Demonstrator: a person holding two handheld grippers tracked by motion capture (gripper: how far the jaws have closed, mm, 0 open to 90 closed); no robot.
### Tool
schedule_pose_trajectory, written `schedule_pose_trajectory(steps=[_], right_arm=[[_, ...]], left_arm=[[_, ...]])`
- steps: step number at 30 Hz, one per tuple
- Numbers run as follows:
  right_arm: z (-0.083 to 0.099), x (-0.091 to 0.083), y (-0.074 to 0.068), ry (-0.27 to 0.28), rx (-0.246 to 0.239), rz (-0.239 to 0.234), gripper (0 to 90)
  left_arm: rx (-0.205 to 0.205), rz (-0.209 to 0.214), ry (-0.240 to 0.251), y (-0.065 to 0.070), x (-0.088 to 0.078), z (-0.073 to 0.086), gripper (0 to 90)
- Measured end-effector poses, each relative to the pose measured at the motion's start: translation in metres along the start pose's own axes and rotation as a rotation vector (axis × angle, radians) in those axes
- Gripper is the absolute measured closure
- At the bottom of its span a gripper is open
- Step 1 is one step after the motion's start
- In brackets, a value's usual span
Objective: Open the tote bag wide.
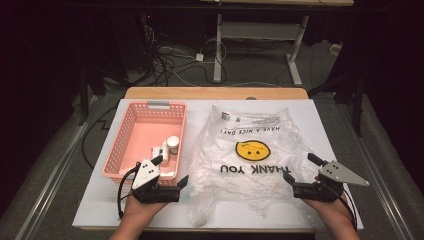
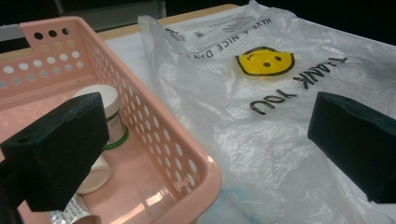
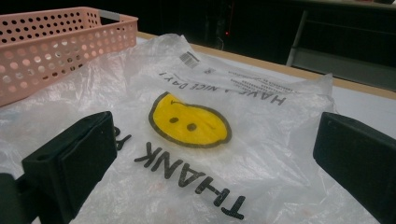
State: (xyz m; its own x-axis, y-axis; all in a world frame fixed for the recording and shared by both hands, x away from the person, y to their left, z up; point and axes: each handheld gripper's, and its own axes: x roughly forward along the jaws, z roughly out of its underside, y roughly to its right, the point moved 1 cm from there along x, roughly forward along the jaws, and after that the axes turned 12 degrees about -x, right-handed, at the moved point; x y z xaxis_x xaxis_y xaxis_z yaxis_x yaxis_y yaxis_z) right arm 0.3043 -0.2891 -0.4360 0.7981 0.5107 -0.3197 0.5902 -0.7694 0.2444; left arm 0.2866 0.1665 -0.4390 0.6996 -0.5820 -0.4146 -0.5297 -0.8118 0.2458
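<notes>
A clear plastic bag [image 1: 250, 155] printed with a yellow smiley and "THANK YOU" lies flat on the white table [image 1: 320, 125], just right of a pink perforated basket [image 1: 131, 131]. In the basket's near corner stand a white-capped bottle [image 1: 173, 145] and other small containers. The left gripper [image 1: 170, 172] sits at the basket's near right corner, jaws spread wide and holding nothing. The right gripper [image 1: 300, 167] rests at the bag's near right edge, jaws equally wide apart and empty

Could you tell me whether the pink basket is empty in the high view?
No, the pink basket holds a white-lidded jar and other small items near its right wall.
</notes>
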Motion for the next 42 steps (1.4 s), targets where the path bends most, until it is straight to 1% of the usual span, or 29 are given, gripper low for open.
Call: schedule_pose_trajectory(steps=[1, 5, 8, 19, 22, 25, 30, 31, 32, 35, 36, 38, 40, 42], right_arm=[[0.001, 0.000, 0.000, -0.006, -0.001, -0.004, 0.1], [0.000, 0.000, 0.001, -0.001, 0.004, -0.013, 0.1], [-0.001, 0.000, 0.000, 0.002, 0.000, -0.013, 0.1], [-0.005, -0.003, 0.001, 0.005, -0.008, -0.015, 0.1], [-0.006, -0.005, 0.003, -0.009, -0.004, -0.020, 0.1], [-0.006, -0.007, 0.005, -0.023, -0.004, -0.017, 0.1], [-0.002, -0.011, 0.011, -0.044, 0.007, -0.006, 0.1], [-0.001, -0.012, 0.012, -0.056, 0.011, -0.001, 0.2], [0.003, -0.014, 0.016, -0.080, 0.000, 0.014, 0.3], [0.011, -0.018, 0.022, -0.115, 0.022, 0.034, 1.7], [0.013, -0.019, 0.025, -0.125, 0.018, 0.049, 2.9], [0.019, -0.022, 0.029, -0.146, 0.031, 0.065, 4.2], [0.027, -0.025, 0.034, -0.174, 0.058, 0.074, 5.4], [0.034, -0.028, 0.037, -0.201, 0.072, 0.088, 10.1]], left_arm=[[-0.003, -0.002, 0.001, -0.001, 0.000, 0.000, 0.0], [-0.005, -0.003, 0.002, -0.002, 0.001, 0.000, 0.0], [0.002, -0.004, -0.012, -0.002, 0.002, 0.000, 0.0], [0.013, -0.003, -0.014, -0.001, 0.002, 0.000, 0.0], [0.008, 0.004, -0.020, 0.000, 0.003, 0.001, 0.0], [0.021, 0.003, -0.024, 0.001, 0.004, 0.001, 0.0], [0.026, 0.003, -0.021, 0.002, 0.004, 0.001, 0.0], [0.027, 0.003, -0.020, 0.002, 0.003, 0.000, 0.0], [0.021, 0.003, -0.014, 0.002, 0.002, 0.000, 0.0], [0.018, 0.000, -0.008, 0.001, 0.000, -0.001, 0.0], [0.018, -0.001, -0.007, 0.000, 0.000, -0.001, 0.0], [0.015, -0.001, -0.006, 0.000, 0.000, -0.001, 0.0], [0.014, 0.000, -0.005, -0.001, 0.000, -0.001, 0.0], [0.015, -0.001, -0.006, 0.000, 0.000, -0.001, 0.0]])
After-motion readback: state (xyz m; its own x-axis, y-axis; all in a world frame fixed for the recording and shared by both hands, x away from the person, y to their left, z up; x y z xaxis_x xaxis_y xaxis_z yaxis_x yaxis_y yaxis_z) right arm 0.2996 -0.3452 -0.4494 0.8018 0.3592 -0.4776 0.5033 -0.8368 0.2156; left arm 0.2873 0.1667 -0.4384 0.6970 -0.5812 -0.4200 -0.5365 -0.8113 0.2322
